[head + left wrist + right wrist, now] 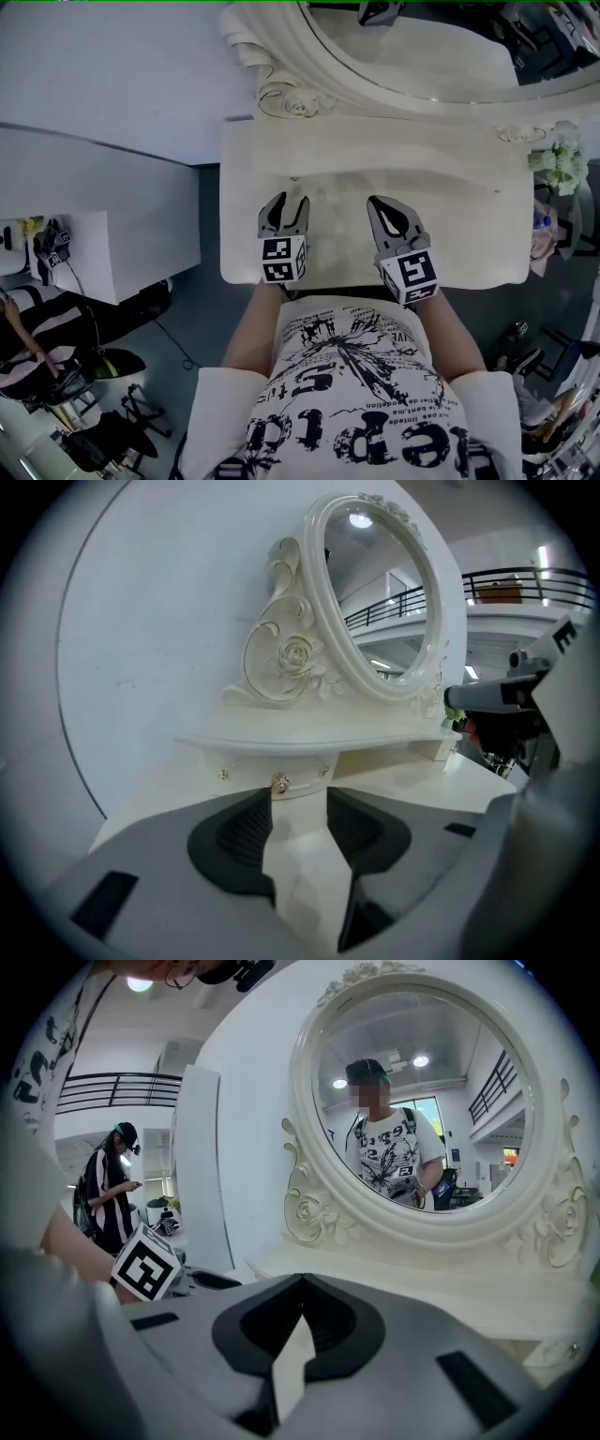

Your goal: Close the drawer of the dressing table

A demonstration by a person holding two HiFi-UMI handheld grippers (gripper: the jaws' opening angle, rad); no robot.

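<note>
The white dressing table (469,239) carries an oval mirror (422,56) on a carved frame. Under its low shelf sits a small drawer with a gold knob (279,783); its front lies flush with the shelf's underside. My left gripper (287,199) hovers over the tabletop just in front of that knob, open, with nothing between its dark pads (239,832). My right gripper (377,201) rests beside it to the right, shut and empty, its tips meeting (302,1279). The left gripper's marker cube (145,1269) shows in the right gripper view.
White flowers (562,164) stand at the table's right end. A white counter (103,234) runs along the left, with chairs (103,431) below it. A person in a striped top (111,1194) stands off to the left.
</note>
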